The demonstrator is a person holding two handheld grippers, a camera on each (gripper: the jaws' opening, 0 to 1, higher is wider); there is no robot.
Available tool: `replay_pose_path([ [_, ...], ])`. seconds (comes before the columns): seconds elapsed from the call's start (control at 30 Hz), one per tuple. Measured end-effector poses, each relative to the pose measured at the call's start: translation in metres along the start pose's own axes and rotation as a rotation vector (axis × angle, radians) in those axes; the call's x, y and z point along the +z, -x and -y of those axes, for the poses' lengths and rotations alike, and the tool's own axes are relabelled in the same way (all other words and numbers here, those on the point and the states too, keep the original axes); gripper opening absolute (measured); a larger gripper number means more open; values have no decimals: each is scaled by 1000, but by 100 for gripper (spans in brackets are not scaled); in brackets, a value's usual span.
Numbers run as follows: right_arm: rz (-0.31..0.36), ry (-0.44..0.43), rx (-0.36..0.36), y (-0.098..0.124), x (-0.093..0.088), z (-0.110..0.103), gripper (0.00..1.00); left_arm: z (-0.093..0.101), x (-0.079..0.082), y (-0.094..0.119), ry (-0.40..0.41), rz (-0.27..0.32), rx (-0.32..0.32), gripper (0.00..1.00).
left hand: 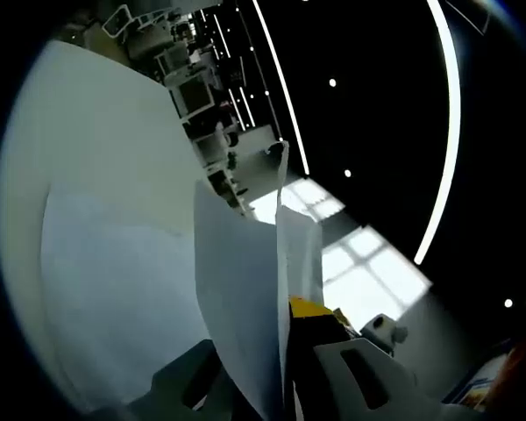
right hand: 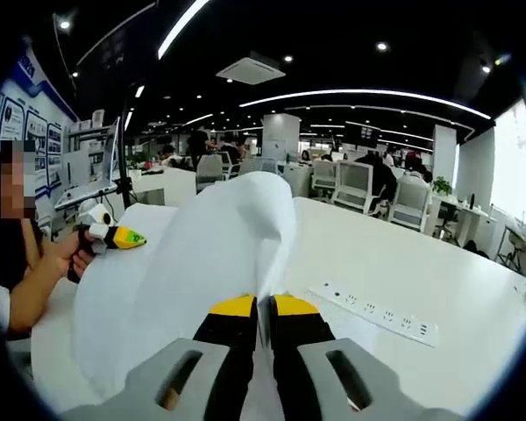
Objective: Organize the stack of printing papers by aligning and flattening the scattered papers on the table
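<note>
In the left gripper view, my left gripper is shut on white printing papers, which stand edge-on between the jaws and hide one pad. A yellow-and-black pad shows beside the sheets. Another pale sheet lies on the white table to the left. In the right gripper view, my right gripper is shut on a white paper that bows up in a hump over the table. Its yellow-tipped jaws pinch the sheet's near edge.
A seated person at the table's left edge holds another yellow-tipped gripper close to the paper's left side. A recessed strip of sockets lies in the table to the right. Office chairs and desks stand behind.
</note>
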State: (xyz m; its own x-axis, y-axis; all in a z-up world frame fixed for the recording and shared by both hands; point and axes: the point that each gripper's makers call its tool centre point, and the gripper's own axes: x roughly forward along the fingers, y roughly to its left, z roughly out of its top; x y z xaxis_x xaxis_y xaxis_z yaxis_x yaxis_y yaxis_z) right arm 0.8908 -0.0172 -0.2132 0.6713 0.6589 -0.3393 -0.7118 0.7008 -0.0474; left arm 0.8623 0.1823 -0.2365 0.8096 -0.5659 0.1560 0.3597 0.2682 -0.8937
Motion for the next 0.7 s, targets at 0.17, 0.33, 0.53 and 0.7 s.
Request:
replay_pose_path([
  [0.17,-7,9,6,-3,-1,-4,2,0,1,0,-4,2,0,6],
  [0.33,-16,17,16,-5,-2,-8,2,0,0,0,-4,4,2,6],
  [0.53,-22,27,26,-7,-3,-13,2,3,-2,1,-7,4,-3,6],
  [0.7,-27,35,32,-8,-4,-16,2,3,-4,1,-7,4,-2,6],
])
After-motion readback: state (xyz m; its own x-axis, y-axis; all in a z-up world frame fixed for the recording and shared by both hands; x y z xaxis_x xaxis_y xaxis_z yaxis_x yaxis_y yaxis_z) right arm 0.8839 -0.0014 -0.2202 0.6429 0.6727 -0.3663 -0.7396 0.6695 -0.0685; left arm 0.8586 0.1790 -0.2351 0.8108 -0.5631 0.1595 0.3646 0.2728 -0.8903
